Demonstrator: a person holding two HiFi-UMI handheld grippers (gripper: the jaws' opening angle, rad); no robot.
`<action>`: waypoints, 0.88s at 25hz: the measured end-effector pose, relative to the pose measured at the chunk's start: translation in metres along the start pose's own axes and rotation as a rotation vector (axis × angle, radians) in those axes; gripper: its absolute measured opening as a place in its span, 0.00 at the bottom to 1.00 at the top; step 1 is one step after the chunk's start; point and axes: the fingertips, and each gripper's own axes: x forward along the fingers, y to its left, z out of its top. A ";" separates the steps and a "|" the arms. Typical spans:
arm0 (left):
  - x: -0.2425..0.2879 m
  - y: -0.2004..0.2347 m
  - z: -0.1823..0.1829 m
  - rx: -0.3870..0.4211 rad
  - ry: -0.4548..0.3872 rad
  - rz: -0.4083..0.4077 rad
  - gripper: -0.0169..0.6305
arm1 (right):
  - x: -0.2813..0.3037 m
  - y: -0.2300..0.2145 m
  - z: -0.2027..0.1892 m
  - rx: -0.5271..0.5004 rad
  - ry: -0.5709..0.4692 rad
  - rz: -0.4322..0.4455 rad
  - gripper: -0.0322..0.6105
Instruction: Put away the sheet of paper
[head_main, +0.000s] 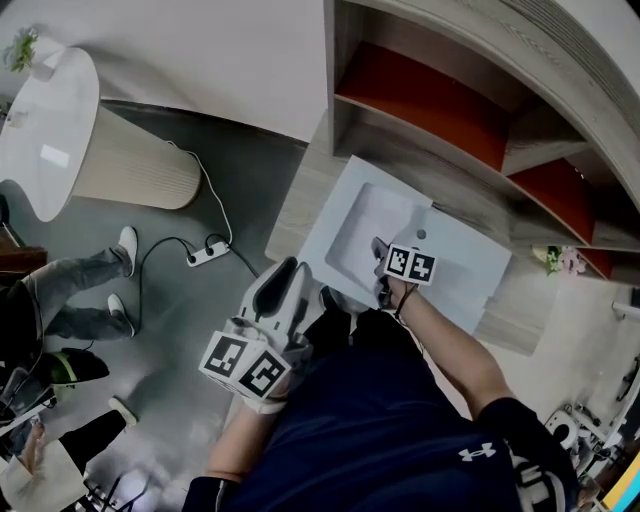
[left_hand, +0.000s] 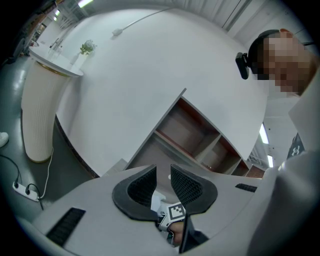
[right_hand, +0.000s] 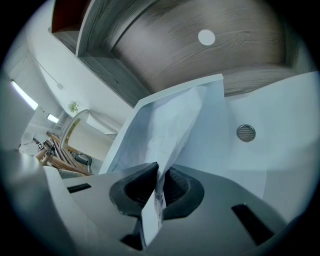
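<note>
**Your right gripper has the sheet of paper pinched by its near edge.**
From the closed jaws the sheet runs lengthwise over the white basin toward the far shelves. Your left gripper hangs nearer you, jaws apart and empty.

Over the washbasin, the sheet of paper's near end vanishes between the right gripper's jaws. Left of the washbasin, a person's legs run off the frame, and we cannot identify the tiny plant.
</note>
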 end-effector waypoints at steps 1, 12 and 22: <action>0.000 0.001 0.000 -0.001 0.000 0.002 0.18 | 0.001 0.001 0.001 0.000 0.000 0.001 0.08; 0.001 0.005 -0.001 -0.011 0.005 0.008 0.18 | 0.011 0.013 0.003 0.000 0.007 0.020 0.08; 0.005 0.000 -0.002 -0.005 0.010 -0.010 0.18 | 0.006 0.013 0.007 -0.043 -0.001 0.002 0.19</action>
